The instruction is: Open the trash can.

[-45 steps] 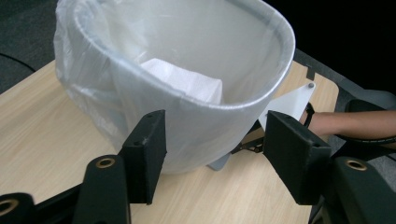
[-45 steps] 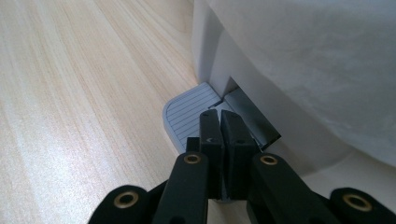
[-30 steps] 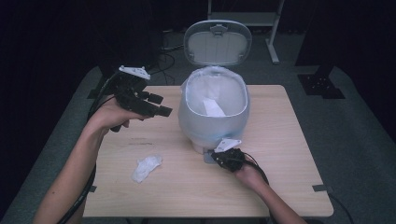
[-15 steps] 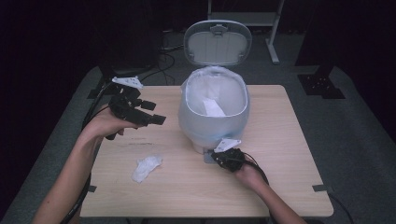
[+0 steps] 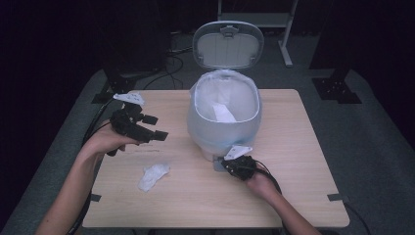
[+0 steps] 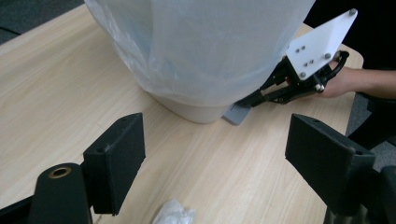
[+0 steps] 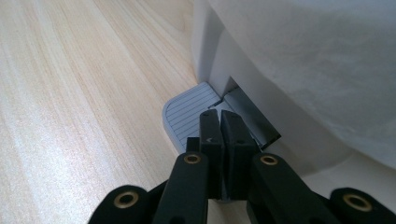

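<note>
Pedal (image 7: 189, 116) at base of bin (image 5: 222, 122), mid-table (image 5: 293, 186), pressed under right gripper (image 5: 226, 164), jaws together, nothing between; lid (image 5: 228, 45) up, bag-lined, paper (image 5: 222, 111) inside. Left gripper (image 5: 155, 128) hovering above table left of bin, jaws apart and just opening wider, empty. Crumpled tissue (image 5: 152, 175) on table near front left, below left gripper.

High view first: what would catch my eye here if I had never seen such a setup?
Most striking is the pale pedal bin at the table's middle, its lid standing open and a white scrap lying in its plastic liner. The right tool, jaws shut, presses on the grey pedal at the bin's foot. The left tool hovers open above a crumpled tissue on the wooden table.
</note>
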Demonstrator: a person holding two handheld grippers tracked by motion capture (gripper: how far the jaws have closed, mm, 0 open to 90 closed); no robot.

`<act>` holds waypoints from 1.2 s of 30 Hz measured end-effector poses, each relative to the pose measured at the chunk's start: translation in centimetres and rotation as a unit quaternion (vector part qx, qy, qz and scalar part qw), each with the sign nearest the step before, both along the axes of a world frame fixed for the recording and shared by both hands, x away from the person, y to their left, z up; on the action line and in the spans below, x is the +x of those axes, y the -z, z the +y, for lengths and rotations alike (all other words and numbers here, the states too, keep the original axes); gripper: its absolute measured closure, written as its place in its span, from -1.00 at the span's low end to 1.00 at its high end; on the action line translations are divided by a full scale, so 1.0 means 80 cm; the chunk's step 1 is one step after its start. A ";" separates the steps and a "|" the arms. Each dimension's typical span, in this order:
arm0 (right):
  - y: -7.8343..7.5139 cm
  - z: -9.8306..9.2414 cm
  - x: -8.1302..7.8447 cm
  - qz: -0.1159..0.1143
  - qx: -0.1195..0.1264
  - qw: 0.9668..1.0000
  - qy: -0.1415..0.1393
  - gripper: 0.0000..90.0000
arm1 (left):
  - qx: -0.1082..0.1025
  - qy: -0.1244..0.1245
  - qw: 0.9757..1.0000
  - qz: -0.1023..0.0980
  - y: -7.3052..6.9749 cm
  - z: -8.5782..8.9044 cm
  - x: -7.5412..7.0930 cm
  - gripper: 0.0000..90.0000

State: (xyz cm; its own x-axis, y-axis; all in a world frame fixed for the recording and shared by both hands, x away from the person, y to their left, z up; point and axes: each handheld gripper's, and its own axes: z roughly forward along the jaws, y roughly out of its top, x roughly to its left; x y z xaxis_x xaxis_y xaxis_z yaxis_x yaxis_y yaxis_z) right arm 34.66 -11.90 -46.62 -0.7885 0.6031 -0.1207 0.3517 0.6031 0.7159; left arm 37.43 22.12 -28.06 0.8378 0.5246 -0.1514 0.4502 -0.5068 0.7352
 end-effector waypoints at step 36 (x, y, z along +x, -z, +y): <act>0.000 0.000 0.001 -0.001 -0.005 1.000 0.001 0.94 | 0.020 -0.026 0.999 0.006 0.078 0.028 -0.017 -0.59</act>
